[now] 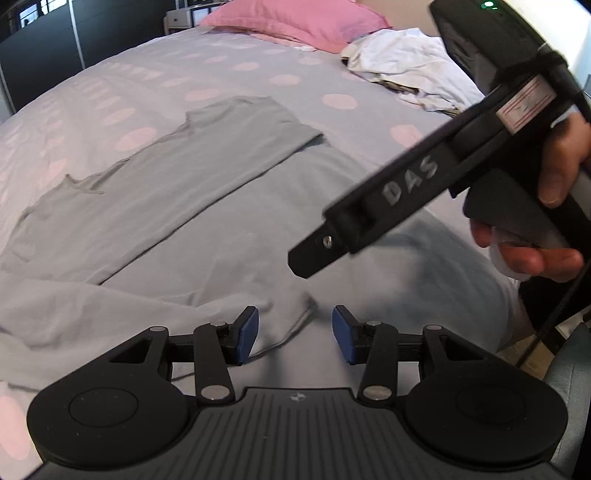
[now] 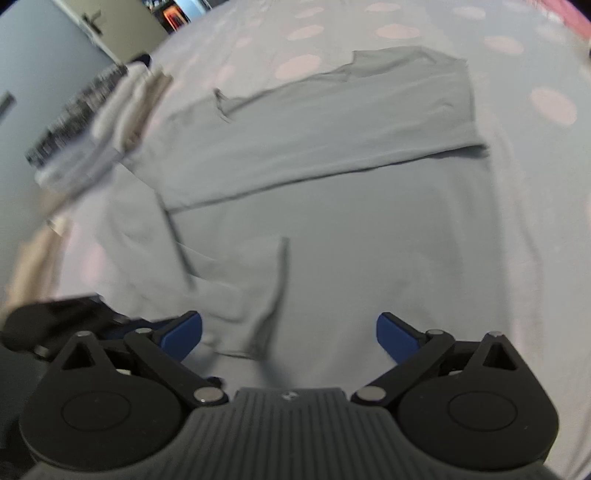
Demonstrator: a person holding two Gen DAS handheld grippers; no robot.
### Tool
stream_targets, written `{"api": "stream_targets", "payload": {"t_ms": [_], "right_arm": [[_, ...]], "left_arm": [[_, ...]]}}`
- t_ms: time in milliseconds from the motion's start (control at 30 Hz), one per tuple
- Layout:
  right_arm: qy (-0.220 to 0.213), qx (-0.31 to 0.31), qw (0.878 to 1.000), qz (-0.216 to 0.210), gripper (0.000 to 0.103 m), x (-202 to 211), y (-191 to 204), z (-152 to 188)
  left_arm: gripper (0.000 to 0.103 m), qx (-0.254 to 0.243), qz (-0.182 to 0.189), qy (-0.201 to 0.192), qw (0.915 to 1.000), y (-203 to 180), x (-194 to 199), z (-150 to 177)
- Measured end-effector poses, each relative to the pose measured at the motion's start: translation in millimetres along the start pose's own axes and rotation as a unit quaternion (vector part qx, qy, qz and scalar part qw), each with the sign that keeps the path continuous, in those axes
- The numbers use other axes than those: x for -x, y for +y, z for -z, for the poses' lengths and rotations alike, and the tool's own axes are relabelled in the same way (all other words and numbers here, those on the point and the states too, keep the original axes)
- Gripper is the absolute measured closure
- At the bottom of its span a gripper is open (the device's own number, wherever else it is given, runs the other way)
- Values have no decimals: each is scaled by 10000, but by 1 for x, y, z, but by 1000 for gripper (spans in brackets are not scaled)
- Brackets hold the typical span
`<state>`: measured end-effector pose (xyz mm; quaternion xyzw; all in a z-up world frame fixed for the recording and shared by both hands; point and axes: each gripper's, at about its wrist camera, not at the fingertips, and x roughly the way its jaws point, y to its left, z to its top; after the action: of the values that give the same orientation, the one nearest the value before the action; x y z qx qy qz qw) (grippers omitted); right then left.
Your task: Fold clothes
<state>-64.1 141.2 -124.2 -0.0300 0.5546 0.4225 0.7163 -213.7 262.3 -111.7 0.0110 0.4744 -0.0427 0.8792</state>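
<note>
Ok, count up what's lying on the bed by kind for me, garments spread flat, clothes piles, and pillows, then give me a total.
Grey t-shirts spread flat, one side folded in: 1
Heaps of white unfolded clothes: 1
Stacks of folded clothes (blurred): 1
Pink pillows: 1
Total: 4

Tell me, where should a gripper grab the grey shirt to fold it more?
Probably the loose sleeve of the grey shirt, the flap lying just ahead of the open right gripper. It sticks out unfolded with a raised edge, so come in low from the near side and pinch that edge. The far side is already folded flat.
</note>
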Motion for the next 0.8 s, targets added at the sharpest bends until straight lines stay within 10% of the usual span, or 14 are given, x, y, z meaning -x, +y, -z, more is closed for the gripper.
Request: {"api": "stream_targets", "payload": {"t_ms": [467,667,800], "right_arm": [[382,-185,9990,-143,57,-43,17,-11],[270,-126,9996,-18,100,-47,19,-15],[-7,31,9999,-138,100,-33,29,-20]], "left_arm": [[61,260,-300,108,9992,20,3,0],[61,443,-440,107,9980,33,6,-1],[61,525,-584,10,9969,44,14,-5]]}}
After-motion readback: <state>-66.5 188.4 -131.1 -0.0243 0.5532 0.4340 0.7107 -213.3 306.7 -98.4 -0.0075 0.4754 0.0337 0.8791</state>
